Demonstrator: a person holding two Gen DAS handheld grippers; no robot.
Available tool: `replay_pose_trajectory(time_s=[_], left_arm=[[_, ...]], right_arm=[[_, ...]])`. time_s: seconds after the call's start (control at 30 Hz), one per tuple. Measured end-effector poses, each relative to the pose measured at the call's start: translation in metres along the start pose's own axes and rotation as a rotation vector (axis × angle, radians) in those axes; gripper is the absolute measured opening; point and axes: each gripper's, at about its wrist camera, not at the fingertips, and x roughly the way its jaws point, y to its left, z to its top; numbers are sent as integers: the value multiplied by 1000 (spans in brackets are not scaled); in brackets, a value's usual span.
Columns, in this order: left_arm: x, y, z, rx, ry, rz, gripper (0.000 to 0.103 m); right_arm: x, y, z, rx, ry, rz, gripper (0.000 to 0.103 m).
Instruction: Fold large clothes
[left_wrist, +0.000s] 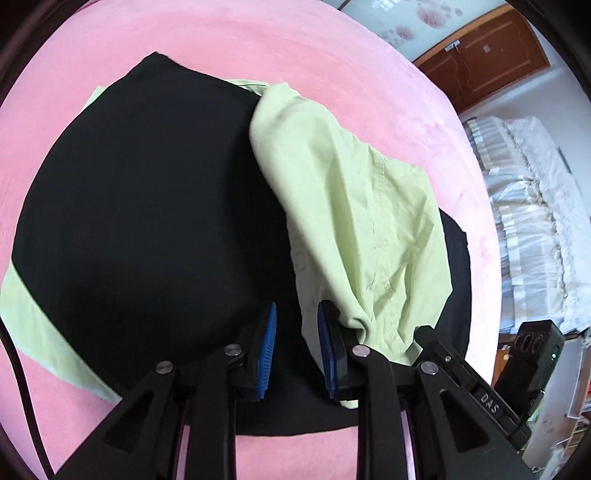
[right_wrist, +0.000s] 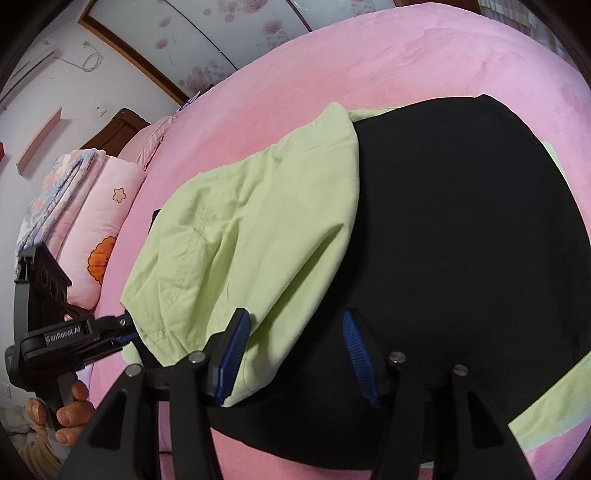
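Presently noted: green shirt (left_wrist: 354, 206) folded across black board (left_wrist: 147, 206) on pink bed (left_wrist: 258, 40). Left hand-held gripper (left_wrist: 295, 345) slightly parted, empty, hem draped beside. Right hand-held gripper (right_wrist: 295, 354) half open, shirt edge loose between jaws.

Open pink plush bedspread (left_wrist: 258, 40) fills the top of my left view, free for passing. A folded pale green cotton shirt (left_wrist: 354, 206) drapes over the flat black cloth (left_wrist: 147, 206) right of centre, crowding my right finger (left_wrist: 330, 347). My right view's left edge is blocked by stacked pink pillows (right_wrist: 103, 221).
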Motion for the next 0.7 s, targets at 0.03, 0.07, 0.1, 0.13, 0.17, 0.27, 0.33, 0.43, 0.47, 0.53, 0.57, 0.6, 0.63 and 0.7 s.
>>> replay_pose_trajectory(time_s=[0.03,0.07,0.1,0.13,0.17,0.27,0.33,0.43,0.47,0.53,0.57,0.6,0.63,0.7], left_arm=[[-1,-2,1,0,0,-5,20],[-5,1,3,-1,0,-8,20],[-10,1,3,3,0,-6,20],[-12,1,2,7,-1,-5,20],[-16,1,0,8,-1,-2,22],[-22,-2,-2,13,9,-9,25],[-17,-7,0,14,14,-7,26],[-20,-11,1,12,17,-4,29],[-23,-9,0,10,17,-4,30],[-31,-8,-2,3,14,-14,30],[-37,-6,-4,-6,11,-29,30],[-40,-5,-5,-14,6,-39,31],[-43,-4,-7,-21,0,-49,33],[-51,-1,-9,-39,-15,-76,43]], right_arm=[[0,0,0,4,-1,8,53],[-1,-1,-1,11,-4,11,53],[-2,-2,-2,15,-8,15,53],[-2,-1,-2,18,-9,19,53],[-2,-2,-3,22,-10,24,53],[-3,-2,-4,25,-10,27,53],[-3,-3,-4,26,-11,27,53],[-4,-3,-3,31,-13,35,53],[-4,-2,-3,32,-13,38,53],[-5,-1,-2,25,-15,45,53],[-5,1,-2,20,-13,46,53],[-5,2,-2,16,-11,45,53],[-4,2,-1,12,-10,44,53],[-3,4,0,8,-7,50,53]])
